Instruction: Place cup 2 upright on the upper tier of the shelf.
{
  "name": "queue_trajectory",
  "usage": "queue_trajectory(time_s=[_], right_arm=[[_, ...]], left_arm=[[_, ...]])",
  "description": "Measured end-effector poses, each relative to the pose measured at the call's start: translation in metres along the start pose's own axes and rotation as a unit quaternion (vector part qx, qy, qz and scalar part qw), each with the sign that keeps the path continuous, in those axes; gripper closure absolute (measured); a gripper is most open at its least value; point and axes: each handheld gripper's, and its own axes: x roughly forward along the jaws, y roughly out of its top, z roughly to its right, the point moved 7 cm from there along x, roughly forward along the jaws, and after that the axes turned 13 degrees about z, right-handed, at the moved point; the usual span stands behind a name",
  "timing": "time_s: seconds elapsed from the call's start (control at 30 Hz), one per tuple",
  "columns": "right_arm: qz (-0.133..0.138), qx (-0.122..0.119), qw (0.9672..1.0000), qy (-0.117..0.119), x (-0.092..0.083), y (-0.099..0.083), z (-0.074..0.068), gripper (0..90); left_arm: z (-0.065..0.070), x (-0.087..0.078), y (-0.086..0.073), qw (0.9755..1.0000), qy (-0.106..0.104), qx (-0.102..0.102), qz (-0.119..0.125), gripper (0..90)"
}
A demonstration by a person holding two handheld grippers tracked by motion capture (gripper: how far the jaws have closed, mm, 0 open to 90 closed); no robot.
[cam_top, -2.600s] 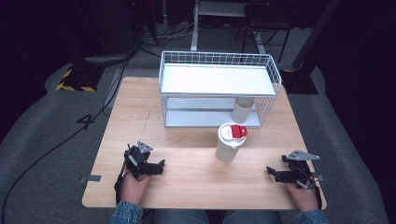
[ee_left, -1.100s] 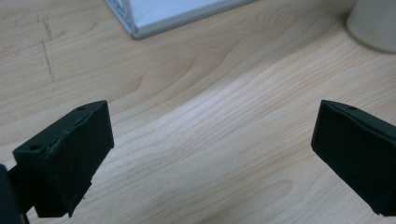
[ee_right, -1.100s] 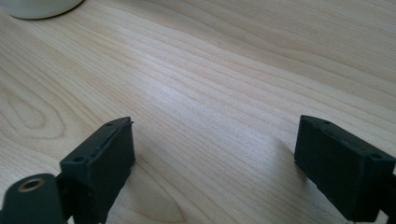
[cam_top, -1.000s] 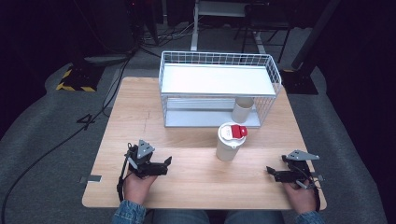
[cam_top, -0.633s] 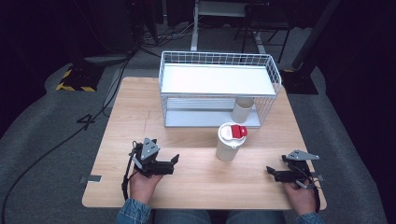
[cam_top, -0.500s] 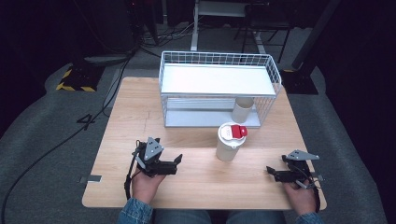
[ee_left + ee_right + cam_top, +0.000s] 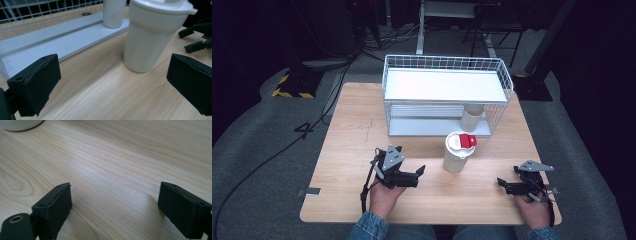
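Tumbler (image 7: 458,152) white, lidded, red tab on the lid, upright on the wooden table (image 7: 342,150) just near of the wire basket (image 7: 447,92); large and close in the left gripper view (image 7: 152,37), past the jaw tips and toward the right one, touched by neither. Left gripper (image 7: 417,172) low over the table to the tumbler's left, pointed rightward at it, near but apart; jaws spread wide in its own view (image 7: 112,87), nothing between them but bare wood. Right gripper (image 7: 502,184) near the table's near right edge, well apart from the tumbler, pointed leftward; jaws likewise wide open (image 7: 115,207), holding nothing, only wood grain between, with a sliver of white base at that view's top left corner. Right gripper's black tips also visible far right in the left gripper view (image 7: 195,37), beyond the tumbler. Second, smaller white cup (image 7: 472,117) upright inside the basket on its lower tray, right side, behind the tumbler; seen through the mesh as well (image 7: 113,12). White shelf (image 7: 442,85) across the basket's top. Grey carpet, cables and a yellow-black striped block (image 7: 292,82) beyond the table's far left.
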Motion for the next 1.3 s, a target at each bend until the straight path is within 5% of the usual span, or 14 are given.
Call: queue_trajectory(time_s=[0.4,0.7,1.3], right_arm=[[0.000,0.000,1.0000,0.000,0.000,0.000,0.000,12.2],[0.000,0.000,1.0000,0.000,0.000,0.000,0.000,12.2],[0.000,0.000,1.0000,0.000,0.000,0.000,0.000,12.2]], left_arm=[[0.026,0.035,0.011,0.9995,-0.028,-0.011,0.012,0.0],[0.042,0.066,0.004,0.9991,-0.042,0.006,0.008,0.0],[0.057,0.103,-0.014,0.9968,-0.078,-0.015,0.013,0.0]])
